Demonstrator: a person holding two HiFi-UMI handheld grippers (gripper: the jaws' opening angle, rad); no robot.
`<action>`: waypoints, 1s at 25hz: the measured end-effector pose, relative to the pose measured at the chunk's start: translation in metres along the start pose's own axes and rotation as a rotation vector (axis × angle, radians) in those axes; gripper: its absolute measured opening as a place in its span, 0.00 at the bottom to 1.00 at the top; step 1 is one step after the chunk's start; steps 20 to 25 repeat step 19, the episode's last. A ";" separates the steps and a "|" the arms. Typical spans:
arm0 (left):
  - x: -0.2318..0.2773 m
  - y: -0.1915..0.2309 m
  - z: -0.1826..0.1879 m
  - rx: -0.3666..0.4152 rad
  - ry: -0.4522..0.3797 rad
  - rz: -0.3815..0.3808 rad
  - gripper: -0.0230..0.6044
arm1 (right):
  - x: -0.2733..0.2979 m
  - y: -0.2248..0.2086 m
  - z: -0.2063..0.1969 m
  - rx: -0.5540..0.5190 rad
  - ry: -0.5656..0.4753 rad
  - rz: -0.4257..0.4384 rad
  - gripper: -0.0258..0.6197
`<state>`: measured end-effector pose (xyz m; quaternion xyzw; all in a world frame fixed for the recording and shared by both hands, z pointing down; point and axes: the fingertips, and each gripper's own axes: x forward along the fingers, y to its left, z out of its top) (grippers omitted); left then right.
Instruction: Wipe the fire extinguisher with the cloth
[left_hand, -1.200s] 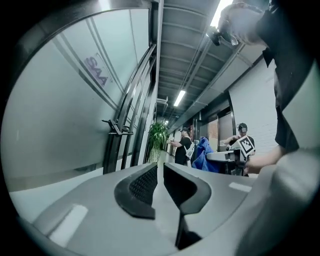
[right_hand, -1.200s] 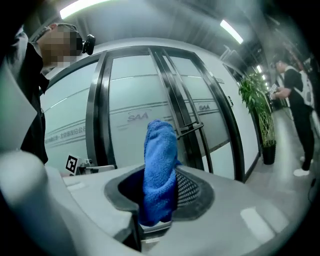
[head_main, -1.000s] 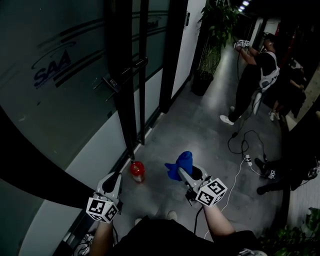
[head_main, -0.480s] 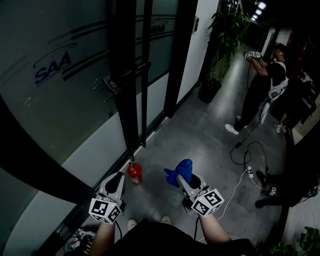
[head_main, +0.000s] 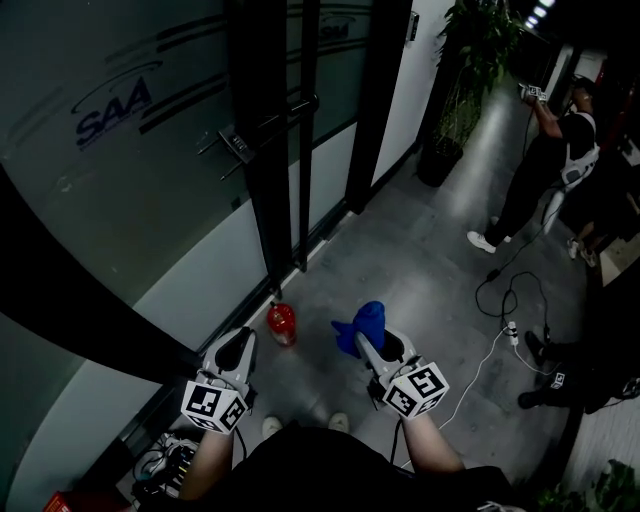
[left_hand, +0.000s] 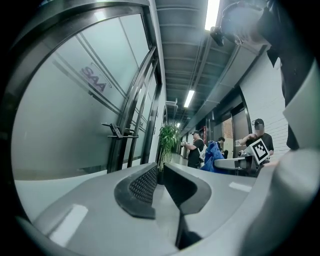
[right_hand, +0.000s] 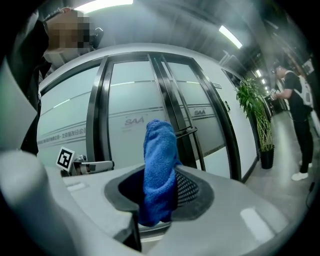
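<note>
A small red fire extinguisher (head_main: 282, 324) stands on the grey floor by the foot of the black door frame. My left gripper (head_main: 238, 350) hovers just left of and nearer than it, jaws together with nothing between them (left_hand: 160, 172). My right gripper (head_main: 368, 338) is to the extinguisher's right, shut on a blue cloth (head_main: 362, 325) that sticks up out of the jaws (right_hand: 159, 165). The extinguisher appears in neither gripper view. The left gripper view catches the cloth (left_hand: 214, 156) off to its right.
Frosted glass doors with black frames (head_main: 268, 180) and a handle (head_main: 240, 145) run along the left. A potted plant (head_main: 455, 120) and another person (head_main: 545, 160) stand down the corridor. Cables and a power strip (head_main: 512, 330) lie on the floor at right; wiring (head_main: 165, 465) at lower left.
The view has shifted and the extinguisher now sits closer to the left gripper's tips. Both grippers keep their pose, with the cloth still in the right one.
</note>
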<state>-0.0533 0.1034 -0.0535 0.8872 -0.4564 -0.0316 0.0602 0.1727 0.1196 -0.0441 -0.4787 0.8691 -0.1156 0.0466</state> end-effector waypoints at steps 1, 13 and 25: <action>0.000 0.001 0.001 0.002 -0.002 -0.002 0.11 | 0.003 0.000 -0.001 -0.013 0.006 -0.005 0.24; 0.001 0.012 0.003 0.018 -0.022 -0.021 0.11 | 0.025 0.024 -0.003 -0.186 0.039 0.004 0.24; 0.007 0.010 0.001 0.016 -0.035 -0.051 0.11 | 0.036 0.026 0.002 -0.193 0.014 0.018 0.24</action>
